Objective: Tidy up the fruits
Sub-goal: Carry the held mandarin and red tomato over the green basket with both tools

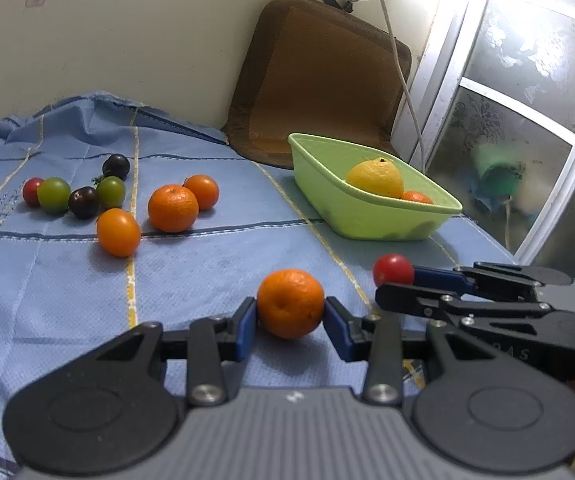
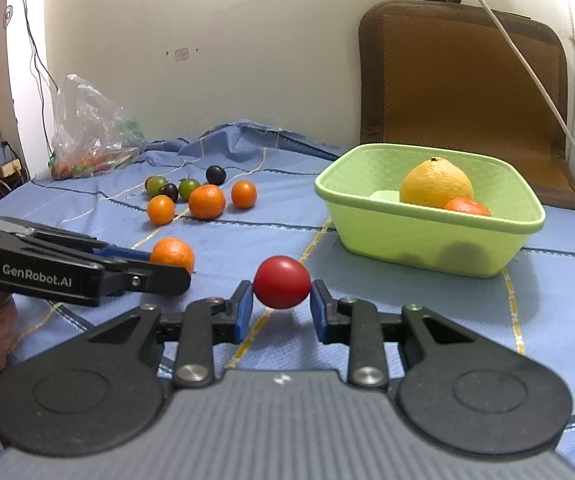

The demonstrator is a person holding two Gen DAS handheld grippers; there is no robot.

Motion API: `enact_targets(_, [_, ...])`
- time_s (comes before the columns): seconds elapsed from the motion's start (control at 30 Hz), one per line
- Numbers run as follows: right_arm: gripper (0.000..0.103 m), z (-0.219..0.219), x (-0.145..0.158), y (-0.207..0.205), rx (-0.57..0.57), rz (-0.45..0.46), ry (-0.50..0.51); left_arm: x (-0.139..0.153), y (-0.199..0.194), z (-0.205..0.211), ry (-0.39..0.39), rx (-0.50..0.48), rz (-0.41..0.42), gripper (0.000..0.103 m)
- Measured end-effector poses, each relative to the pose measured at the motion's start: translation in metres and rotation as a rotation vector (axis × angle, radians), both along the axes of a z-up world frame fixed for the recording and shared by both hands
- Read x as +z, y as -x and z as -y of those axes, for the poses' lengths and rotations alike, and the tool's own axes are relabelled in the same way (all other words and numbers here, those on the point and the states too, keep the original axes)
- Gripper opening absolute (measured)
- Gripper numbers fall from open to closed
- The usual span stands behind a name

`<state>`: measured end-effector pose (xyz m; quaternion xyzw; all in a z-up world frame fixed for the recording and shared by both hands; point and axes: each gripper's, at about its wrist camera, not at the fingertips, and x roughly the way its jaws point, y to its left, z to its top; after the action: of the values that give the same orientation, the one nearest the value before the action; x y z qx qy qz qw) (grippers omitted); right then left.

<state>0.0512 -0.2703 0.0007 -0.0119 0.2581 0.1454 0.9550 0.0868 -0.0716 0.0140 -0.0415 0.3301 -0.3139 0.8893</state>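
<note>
1. Left gripper (image 1: 290, 312) clamped on a mandarin (image 1: 290, 304).
2. Right gripper (image 2: 281, 300) clamped on a red tomato (image 2: 282, 287).
3. Green basin (image 2: 431, 236) lies ahead and rightward of both; right gripper nearer, likely unloading first.

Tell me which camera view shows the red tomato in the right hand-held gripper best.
The right wrist view: the red tomato sits centred and whole between the right hand-held gripper, whose blue pads press its sides. The left wrist view shows the same tomato only small, off to the right, its lower part hidden by the gripper's black finger.
</note>
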Motion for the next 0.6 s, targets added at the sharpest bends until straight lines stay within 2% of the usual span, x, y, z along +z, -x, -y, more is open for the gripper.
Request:
enact_targets(0.07, [0.034,0.001,0.002,0.001,-0.002,0.012,0.003,0.005,-0.003,0.001,0.013,-0.007,-0.003,0.037])
enact_targets(0.2, [0.034,0.009,0.013,0.003,-0.027,0.068,0.011,0.029,-0.012,0.015,0.026,-0.042,0.052,0.037])
enact_targets(0.4, [0.034,0.038,0.032,-0.003,-0.136,0.17,0.031,0.06,-0.032,0.064,0.035,-0.121,0.137,0.037])
enact_targets(0.6, [0.034,0.059,0.038,-0.031,-0.186,0.2,0.046,0.053,-0.066,0.115,-0.031,-0.148,0.121,0.037])
